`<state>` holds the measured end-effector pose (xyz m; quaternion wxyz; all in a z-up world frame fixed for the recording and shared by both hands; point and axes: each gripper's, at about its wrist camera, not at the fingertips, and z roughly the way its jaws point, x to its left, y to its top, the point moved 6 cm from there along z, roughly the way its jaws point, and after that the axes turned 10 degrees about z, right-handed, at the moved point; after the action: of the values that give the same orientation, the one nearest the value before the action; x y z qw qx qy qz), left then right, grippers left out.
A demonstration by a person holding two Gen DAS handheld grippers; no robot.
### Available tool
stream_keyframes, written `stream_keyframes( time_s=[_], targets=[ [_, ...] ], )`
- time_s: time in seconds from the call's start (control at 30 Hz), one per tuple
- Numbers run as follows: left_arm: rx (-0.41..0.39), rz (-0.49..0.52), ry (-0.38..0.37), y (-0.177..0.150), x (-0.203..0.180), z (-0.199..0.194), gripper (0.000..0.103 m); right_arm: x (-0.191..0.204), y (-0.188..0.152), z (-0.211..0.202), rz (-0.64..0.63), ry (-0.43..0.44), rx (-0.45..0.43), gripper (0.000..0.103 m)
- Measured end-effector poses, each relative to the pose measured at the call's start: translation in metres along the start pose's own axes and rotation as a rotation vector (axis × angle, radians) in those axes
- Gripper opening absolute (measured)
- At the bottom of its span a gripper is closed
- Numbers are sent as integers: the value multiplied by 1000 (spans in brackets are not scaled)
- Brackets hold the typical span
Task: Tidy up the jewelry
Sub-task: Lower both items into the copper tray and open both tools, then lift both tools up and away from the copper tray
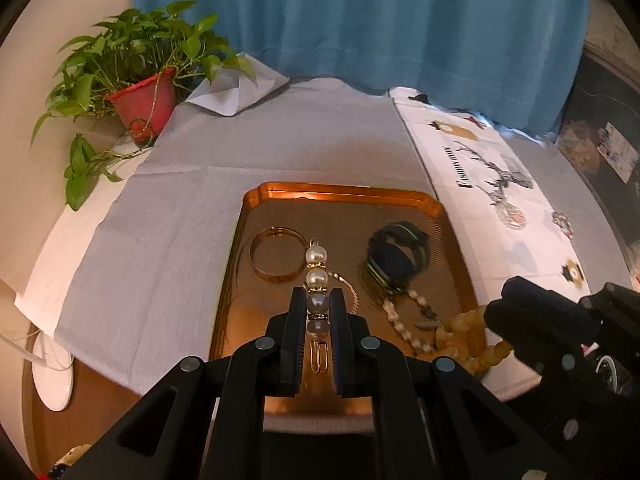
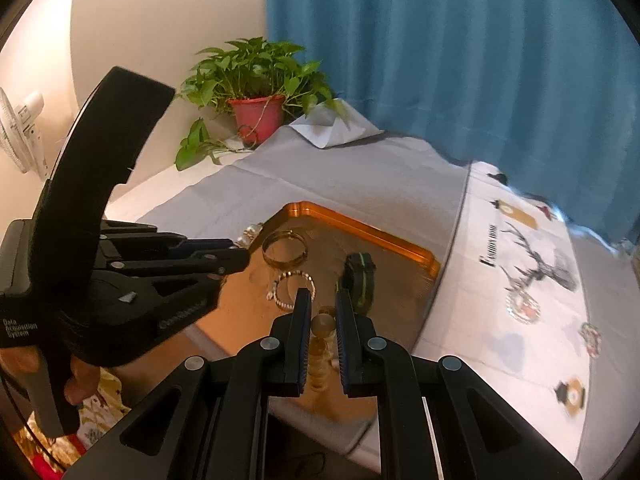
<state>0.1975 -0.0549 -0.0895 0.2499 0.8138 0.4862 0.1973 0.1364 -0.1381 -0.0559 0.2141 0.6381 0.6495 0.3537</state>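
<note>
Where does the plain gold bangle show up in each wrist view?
Left wrist view: the gold bangle lies in the far-left part of the copper tray, left of the pearl bracelet.
Right wrist view: the gold bangle lies centre-frame on the tray, just right of the left tongs.
Shared landmark: the potted plant.

We hold both tools tilted downward, jaws nearly closed. Our left tool clamps pearls; our right tool, at its 4 o'clock, clamps amber beads.
</note>
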Motion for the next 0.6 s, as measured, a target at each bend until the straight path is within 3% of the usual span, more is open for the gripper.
stream_keyframes(
  time_s=[0.27,0.3,0.37,0.4,0.47,0.6],
  targets=[
    [83,2,15,-2,10,55,10,-12,-5,51,40,11,52,13],
    [108,13,23,-5,11,65,16,-15,-6,55,48,3,60,13],
    [164,33,35,-11,13,79,64,-25,-13,68,76,-28,101,20],
    [189,43,50,-15,14,84,94,-29,-17,75,89,-45,134,28],
    [168,40,83,-20,18,80,98,-39,-25,82,127,-61,193,64],
    [180,11,87,-38,22,60,98,-47,-34,69,135,-89,189,68]
  ],
)
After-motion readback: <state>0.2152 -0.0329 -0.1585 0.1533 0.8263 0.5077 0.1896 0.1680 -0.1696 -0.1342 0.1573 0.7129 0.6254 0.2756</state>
